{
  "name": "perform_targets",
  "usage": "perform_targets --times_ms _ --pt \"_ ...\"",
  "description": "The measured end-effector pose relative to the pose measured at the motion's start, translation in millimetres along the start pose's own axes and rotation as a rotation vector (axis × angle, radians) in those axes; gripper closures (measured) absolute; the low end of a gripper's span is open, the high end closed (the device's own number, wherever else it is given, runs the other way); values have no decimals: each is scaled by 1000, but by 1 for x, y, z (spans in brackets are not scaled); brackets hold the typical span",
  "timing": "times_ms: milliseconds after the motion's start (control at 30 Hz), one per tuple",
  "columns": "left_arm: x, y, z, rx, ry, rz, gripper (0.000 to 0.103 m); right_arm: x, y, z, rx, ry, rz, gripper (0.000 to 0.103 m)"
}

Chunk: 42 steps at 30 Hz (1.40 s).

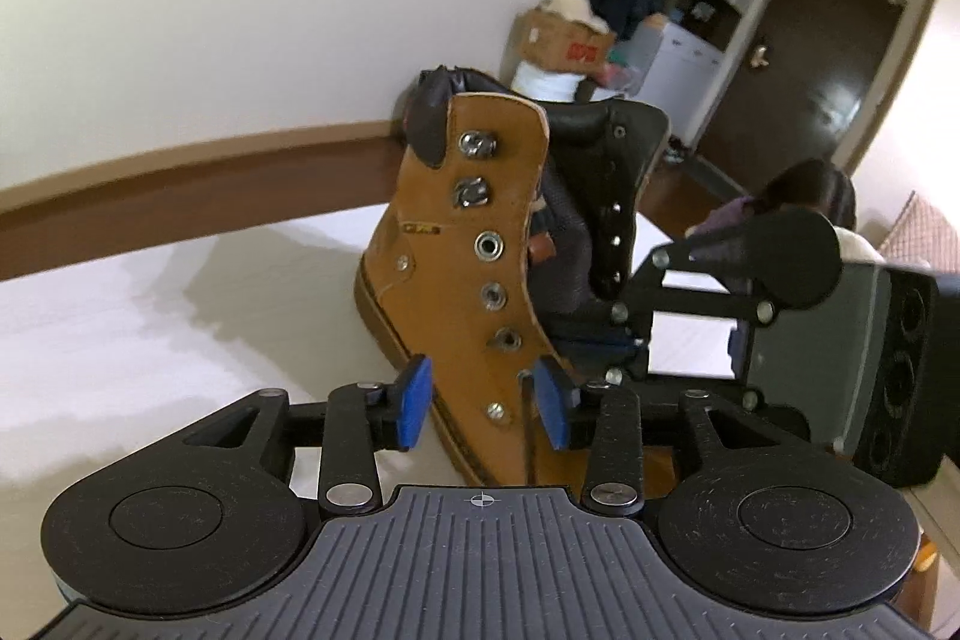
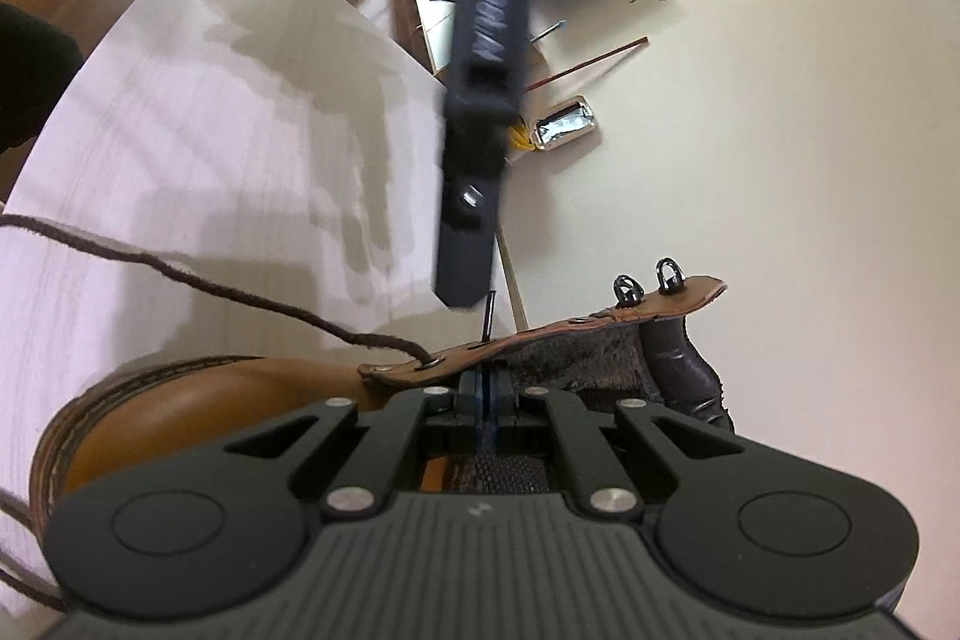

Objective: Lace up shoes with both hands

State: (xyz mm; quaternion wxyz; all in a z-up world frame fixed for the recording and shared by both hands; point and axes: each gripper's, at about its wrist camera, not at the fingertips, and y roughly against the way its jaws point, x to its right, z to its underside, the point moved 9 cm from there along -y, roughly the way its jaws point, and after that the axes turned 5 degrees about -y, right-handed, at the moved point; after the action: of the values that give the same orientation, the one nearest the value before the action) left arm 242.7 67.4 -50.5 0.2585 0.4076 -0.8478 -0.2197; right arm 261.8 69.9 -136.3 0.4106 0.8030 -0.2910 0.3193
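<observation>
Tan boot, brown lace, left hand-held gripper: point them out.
tan boot (image 1: 420, 280), left wrist view, side leather
brown lace (image 2: 240, 293), right wrist view, mid-strand
left hand-held gripper (image 1: 483, 400), left wrist view, between blue pads

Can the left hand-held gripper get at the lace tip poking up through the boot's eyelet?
Probably yes: the left hand-held gripper is open, the lace tip stands by its right pad, nothing between.

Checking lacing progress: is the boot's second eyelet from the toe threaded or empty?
Threaded: in the right wrist view the dark lace tip pokes up through that eyelet of the tan boot, beneath the left gripper.

Both wrist views closely face the boot (image 1: 474, 280) from opposite sides.
</observation>
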Motion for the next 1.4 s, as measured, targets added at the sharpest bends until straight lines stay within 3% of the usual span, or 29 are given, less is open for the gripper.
perform_targets --times_ms 233,300,367,500,600,667,900,1300,1400 --pt "2 -8 -6 70 -30 70 76 0 -1 -1 -3 2 -1 100" --pt "4 -13 -8 66 -49 81 92 1 0 0 -3 -2 -2 100" --pt "4 -15 -8 63 -51 85 99 1 0 1 -3 -4 -2 100" --pt "5 -16 -7 59 -52 98 101 2 1 2 -1 -15 0 99" --pt "-3 -7 -6 71 -34 74 101 6 5 4 -7 -40 25 89" --pt "-12 6 -7 81 -23 43 101 12 14 7 -13 -79 55 84" --pt "-65 79 -3 90 -23 -183 101 17 59 21 -46 -196 137 83" --pt "-141 213 3 154 19 -556 101 3 107 38 -138 -440 169 82" --pt "-157 232 10 152 33 -605 101 -4 115 31 -135 -466 165 81"
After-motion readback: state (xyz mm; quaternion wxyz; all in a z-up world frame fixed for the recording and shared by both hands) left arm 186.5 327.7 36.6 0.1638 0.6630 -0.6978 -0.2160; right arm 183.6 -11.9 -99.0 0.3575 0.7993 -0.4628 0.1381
